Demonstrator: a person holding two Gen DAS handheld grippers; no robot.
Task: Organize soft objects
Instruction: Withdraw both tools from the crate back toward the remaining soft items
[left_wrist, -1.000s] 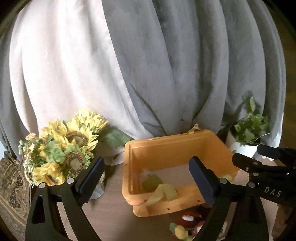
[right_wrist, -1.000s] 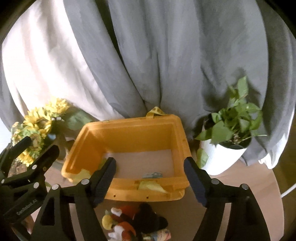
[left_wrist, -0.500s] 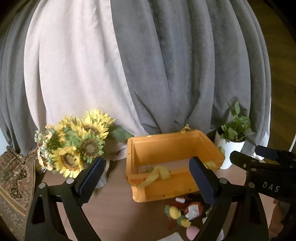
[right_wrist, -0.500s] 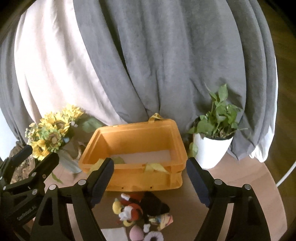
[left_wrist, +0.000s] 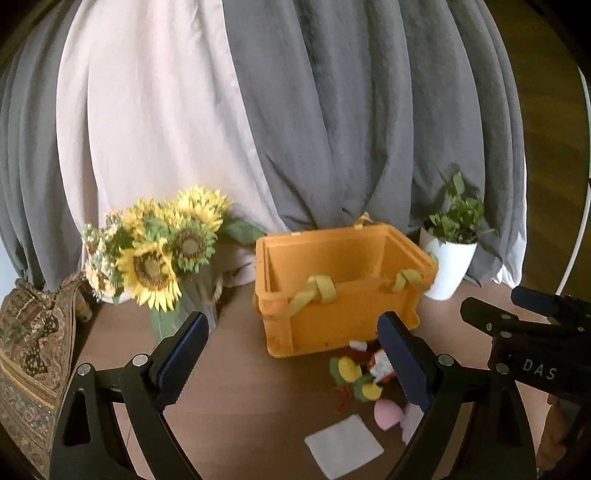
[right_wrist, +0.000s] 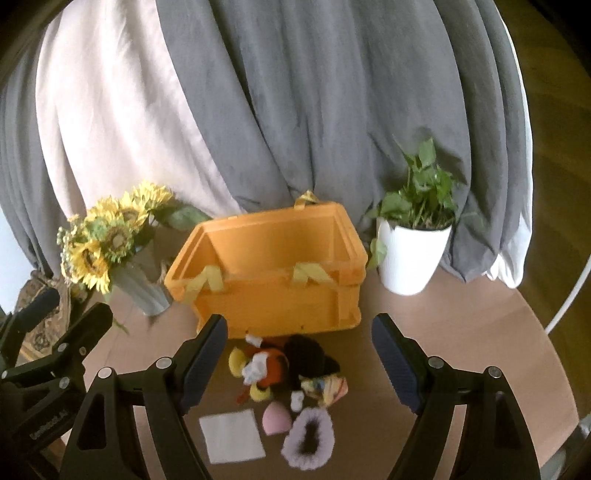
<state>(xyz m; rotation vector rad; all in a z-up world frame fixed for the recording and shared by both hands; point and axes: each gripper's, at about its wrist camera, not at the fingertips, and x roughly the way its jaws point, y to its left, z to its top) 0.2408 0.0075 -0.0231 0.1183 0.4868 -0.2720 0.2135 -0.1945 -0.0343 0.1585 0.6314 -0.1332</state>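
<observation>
Two grippers, both empty. Left wrist view: left gripper (left_wrist: 291, 354) jaws apart, holding nothing; orange crate (left_wrist: 343, 288) toward table's (left_wrist: 240, 369) back edge, interior seemingly empty.

Right wrist view: right gripper (right_wrist: 297, 358) jaws apart. Plush toy (right_wrist: 273, 365), pink sponge (right_wrist: 276, 422), purple scrunchie (right_wrist: 308, 437) and white cloth (right_wrist: 232, 435) lie before the crate, near front edge. Judgement: nothing sorted yet.
</observation>
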